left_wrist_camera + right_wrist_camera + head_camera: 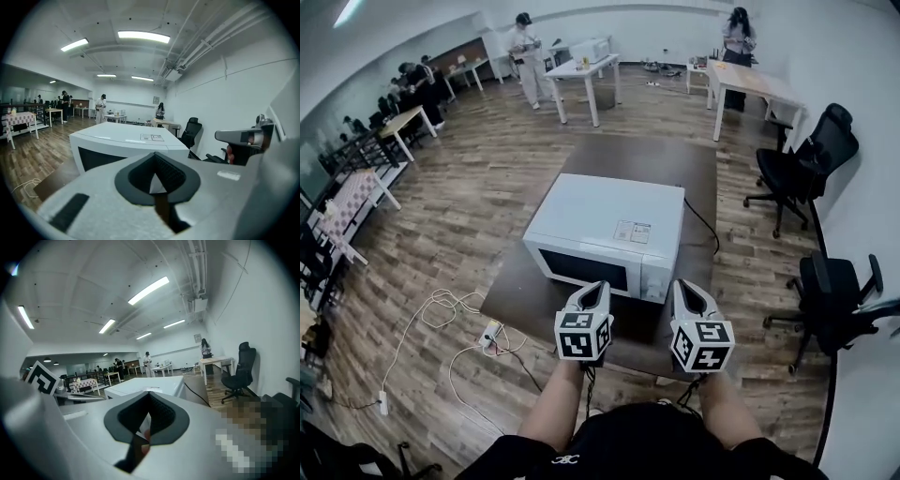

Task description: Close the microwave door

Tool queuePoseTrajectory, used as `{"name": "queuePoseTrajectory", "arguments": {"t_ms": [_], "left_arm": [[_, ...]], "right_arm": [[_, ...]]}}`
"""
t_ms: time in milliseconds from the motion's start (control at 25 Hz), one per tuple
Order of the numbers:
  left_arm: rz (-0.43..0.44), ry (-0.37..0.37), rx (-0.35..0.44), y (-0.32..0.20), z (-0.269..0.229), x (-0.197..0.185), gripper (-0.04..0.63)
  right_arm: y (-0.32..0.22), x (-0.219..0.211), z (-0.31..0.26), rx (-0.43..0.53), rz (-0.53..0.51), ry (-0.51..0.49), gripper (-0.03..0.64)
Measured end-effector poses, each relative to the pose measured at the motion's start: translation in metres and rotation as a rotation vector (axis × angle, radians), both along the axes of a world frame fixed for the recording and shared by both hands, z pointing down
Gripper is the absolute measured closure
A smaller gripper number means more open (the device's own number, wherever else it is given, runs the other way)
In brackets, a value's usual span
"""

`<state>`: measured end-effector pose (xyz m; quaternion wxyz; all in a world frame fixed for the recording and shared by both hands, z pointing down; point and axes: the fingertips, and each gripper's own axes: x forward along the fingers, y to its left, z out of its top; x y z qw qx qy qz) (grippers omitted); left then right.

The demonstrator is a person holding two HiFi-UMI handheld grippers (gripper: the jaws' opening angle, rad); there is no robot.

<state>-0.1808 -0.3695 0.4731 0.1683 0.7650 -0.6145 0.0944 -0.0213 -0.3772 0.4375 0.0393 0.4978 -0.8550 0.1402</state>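
**Big office room, microwave on the low table, door already flush**

Open-plan office is what we're standing in: wood floor (478, 197) all over, white desks (581, 67) at the far end with a few people around them, and two black office chairs (802, 164) along the right wall.

Right below us is a dark brown table (675, 164), and the white microwave (609, 220) sits on its near half, front facing us. The microwave door (581, 269), with its dark window, lies flat against the front with the control panel just to its right, so we'd call it closed. A black cable runs off the back right corner across the tabletop.

We're holding both tools up just in front of it. The left gripper (601, 285) hovers by the door's right end, and the right gripper (680, 284) is beside the control panel corner. Neither is touching the microwave as far as we can see. Both have their jaws pinched together with nothing in them.

Smaller stuff: a power strip (490, 335) with white cables looped on the floor left of the table, and a small label (633, 232) on top of the microwave.
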Motion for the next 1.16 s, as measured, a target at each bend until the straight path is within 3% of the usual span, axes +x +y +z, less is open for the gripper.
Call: {"name": "queuePoseTrajectory", "arguments": {"t_ms": [400, 1160], "left_arm": [[-0.032, -0.002, 0.065, 0.019, -0.025, -0.016, 0.584], [-0.064, -0.021, 0.048, 0.041, -0.022, -0.035, 0.584]], "right_arm": [[0.008, -0.048, -0.007, 0.024, -0.091, 0.042, 0.611], [0.023, -0.073, 0.002, 0.009, -0.131, 0.055, 0.611]]}}
